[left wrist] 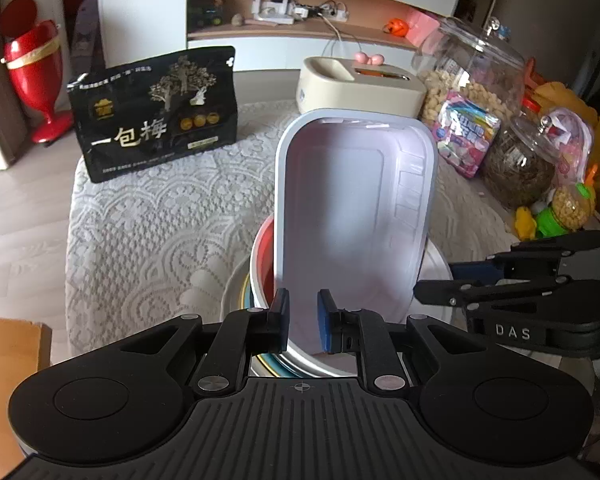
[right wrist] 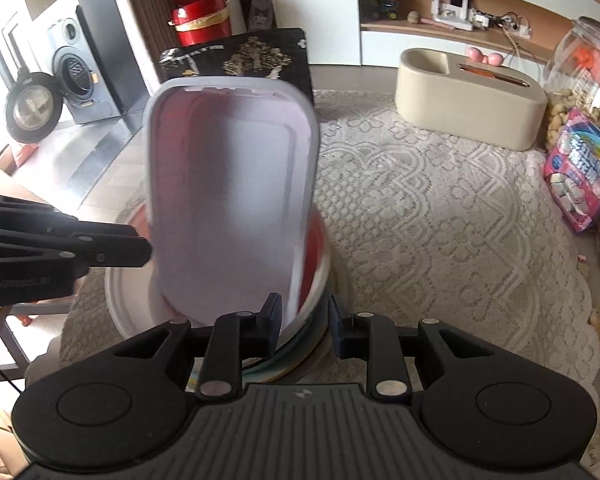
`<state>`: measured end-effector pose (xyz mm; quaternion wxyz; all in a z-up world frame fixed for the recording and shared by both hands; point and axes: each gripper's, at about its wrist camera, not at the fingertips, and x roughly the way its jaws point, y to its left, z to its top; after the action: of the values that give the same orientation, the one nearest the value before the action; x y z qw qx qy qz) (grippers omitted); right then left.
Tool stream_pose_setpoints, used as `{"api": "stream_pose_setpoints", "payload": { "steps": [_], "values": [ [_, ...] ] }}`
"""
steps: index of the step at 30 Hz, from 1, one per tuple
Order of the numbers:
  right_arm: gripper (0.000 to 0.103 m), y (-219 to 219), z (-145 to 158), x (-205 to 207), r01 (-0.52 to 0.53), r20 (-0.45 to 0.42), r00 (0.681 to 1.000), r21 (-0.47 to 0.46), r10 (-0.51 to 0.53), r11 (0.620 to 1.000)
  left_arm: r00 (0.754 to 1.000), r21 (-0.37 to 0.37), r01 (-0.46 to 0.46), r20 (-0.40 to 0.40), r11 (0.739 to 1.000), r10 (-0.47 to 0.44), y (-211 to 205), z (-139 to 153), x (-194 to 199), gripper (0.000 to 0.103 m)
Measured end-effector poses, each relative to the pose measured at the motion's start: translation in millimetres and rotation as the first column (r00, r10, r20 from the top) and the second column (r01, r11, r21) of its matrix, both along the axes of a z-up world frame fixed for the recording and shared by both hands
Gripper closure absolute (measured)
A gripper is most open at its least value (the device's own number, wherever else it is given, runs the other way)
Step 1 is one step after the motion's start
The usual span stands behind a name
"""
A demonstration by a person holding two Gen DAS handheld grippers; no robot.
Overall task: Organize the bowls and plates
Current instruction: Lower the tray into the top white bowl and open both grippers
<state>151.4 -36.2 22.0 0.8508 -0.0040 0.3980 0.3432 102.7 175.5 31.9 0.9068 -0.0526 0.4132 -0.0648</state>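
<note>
My left tongs [left wrist: 303, 322] are clamped on the near rim of a pale rectangular tray [left wrist: 352, 208], which tilts up and away from me over a stack of dishes: a white bowl with a red inside [left wrist: 262, 264] sitting on wider plates [left wrist: 236, 296]. My right tongs [right wrist: 305, 326] are closed almost together at the tray's near right corner; they seem to pinch its rim, though blur there leaves me unsure. The stack rests on a lace tablecloth [left wrist: 148, 220], with a black snack bag [left wrist: 152, 112] and a cream tissue box [left wrist: 360, 88] behind it.
</note>
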Motion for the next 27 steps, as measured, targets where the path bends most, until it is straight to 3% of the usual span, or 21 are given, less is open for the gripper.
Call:
{"api": "stream_pose_setpoints", "payload": {
  "steps": [9,15,20,21,24,26,27],
  "values": [
    [0.079,-6.7,2.6,-15.1,-0.017,0.051,0.999,0.038,0.015,0.999,0.995,-0.050,-0.096,0.028,0.994,0.097,-4.3,4.4,-22.9,0.085],
    [0.078,-34.6,12.3,-32.9,-0.034,0.064,0.998,0.136,0.025,0.990,0.976,-0.206,-0.175,0.096,0.963,0.198,-8.5,6.2,-62.1,0.085],
    [0.072,-54.9,1.5,-64.5,-0.035,0.091,0.996,0.193,0.017,0.981,0.972,-0.318,-0.124,0.151,0.940,0.180,-37.2,-12.6,-101.1,0.088],
    [0.069,-58.2,-3.5,-73.3,-0.030,0.098,0.995,0.204,0.010,0.979,0.975,-0.297,-0.091,0.169,0.950,0.146,-48.9,-17.0,-109.5,0.088],
    [0.065,-70.4,-26.0,-97.6,-0.013,0.077,0.997,0.241,-0.006,0.970,0.952,-0.111,-0.079,0.287,0.991,0.108,-91.2,-25.5,-141.0,0.088],
    [0.065,-78.3,-42.3,-112.4,-0.017,0.056,0.998,0.248,0.003,0.969,0.947,-0.008,-0.074,0.313,0.997,0.072,-111.4,-29.3,-152.4,0.090],
    [0.065,-81.1,-48.2,-118.8,-0.022,0.057,0.998,0.245,0.009,0.969,0.947,0.003,-0.075,0.313,0.997,0.070,-115.7,-30.3,-155.2,0.089]
  ]
}}
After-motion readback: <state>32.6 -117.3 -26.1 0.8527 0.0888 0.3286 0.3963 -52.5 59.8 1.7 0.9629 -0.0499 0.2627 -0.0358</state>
